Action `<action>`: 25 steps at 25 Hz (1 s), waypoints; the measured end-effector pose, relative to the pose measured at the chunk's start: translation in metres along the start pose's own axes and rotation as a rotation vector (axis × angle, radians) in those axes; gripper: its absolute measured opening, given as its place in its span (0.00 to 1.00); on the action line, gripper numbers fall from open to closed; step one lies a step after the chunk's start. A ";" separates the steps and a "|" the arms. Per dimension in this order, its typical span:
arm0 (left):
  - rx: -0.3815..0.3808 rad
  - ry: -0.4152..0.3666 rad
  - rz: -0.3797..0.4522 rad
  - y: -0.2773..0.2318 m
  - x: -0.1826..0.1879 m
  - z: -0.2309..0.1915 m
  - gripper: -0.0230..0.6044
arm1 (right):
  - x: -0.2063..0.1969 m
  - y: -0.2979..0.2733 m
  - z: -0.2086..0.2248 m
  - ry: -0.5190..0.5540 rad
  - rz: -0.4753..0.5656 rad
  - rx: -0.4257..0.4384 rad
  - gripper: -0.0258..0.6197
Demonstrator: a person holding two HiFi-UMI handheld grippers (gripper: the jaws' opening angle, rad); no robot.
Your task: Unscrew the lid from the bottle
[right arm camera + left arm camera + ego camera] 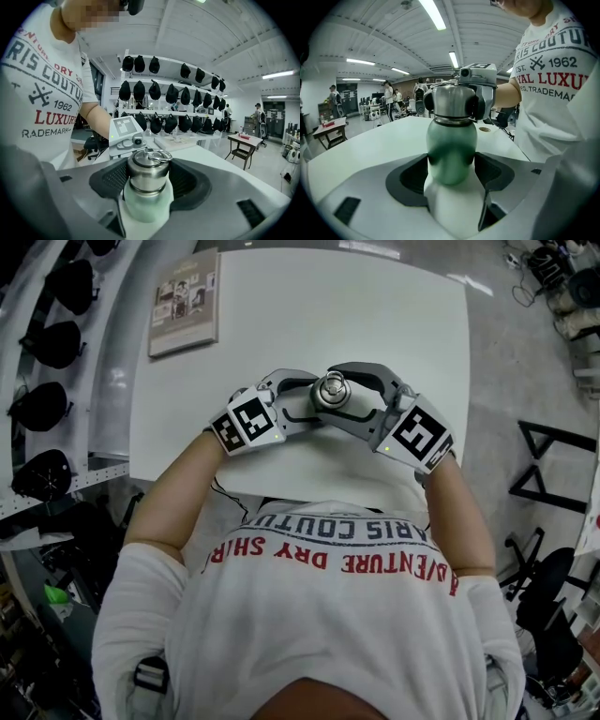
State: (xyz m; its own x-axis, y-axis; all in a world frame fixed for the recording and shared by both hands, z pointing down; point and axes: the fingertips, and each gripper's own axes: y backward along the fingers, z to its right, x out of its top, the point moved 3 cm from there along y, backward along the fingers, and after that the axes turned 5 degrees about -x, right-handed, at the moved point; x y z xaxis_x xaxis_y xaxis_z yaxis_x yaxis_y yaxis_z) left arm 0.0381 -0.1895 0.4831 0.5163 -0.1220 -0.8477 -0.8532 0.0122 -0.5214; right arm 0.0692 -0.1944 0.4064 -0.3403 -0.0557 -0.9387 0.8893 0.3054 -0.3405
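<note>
Green bottle (451,150), one; steel lid (145,173), one

Booklet (185,302) on white table (375,334)

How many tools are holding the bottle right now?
2. The left tool clamps the green bottle around its body, and the right tool clamps the steel lid on top. Both are in plain view.

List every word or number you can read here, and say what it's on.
"RIS COUTUR" (ends cut off): shirt
"EST. 1962": shirt
"LUXUR" (red, cut off): shirt
"RADEMARK" (cut off): shirt
Book: cover print too small to read
Left cube, right cube: square markers, no words
Bottle, lid: no print seen
</note>
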 end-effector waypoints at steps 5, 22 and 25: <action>-0.028 0.005 -0.007 -0.002 -0.003 0.001 0.56 | 0.004 0.006 0.004 -0.009 -0.002 -0.004 0.46; 0.102 0.219 0.175 0.068 0.031 0.020 0.56 | 0.053 0.081 0.009 -0.200 0.121 -0.390 0.46; 0.154 0.233 0.251 0.090 0.058 0.033 0.49 | 0.067 0.092 -0.010 -0.200 0.138 -0.428 0.46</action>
State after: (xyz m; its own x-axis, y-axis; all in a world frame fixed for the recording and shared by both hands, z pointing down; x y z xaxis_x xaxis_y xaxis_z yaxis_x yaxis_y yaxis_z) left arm -0.0065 -0.1631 0.3841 0.2468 -0.3191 -0.9150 -0.9207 0.2172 -0.3241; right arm 0.1248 -0.1607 0.3127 -0.1259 -0.1556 -0.9798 0.7025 0.6834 -0.1988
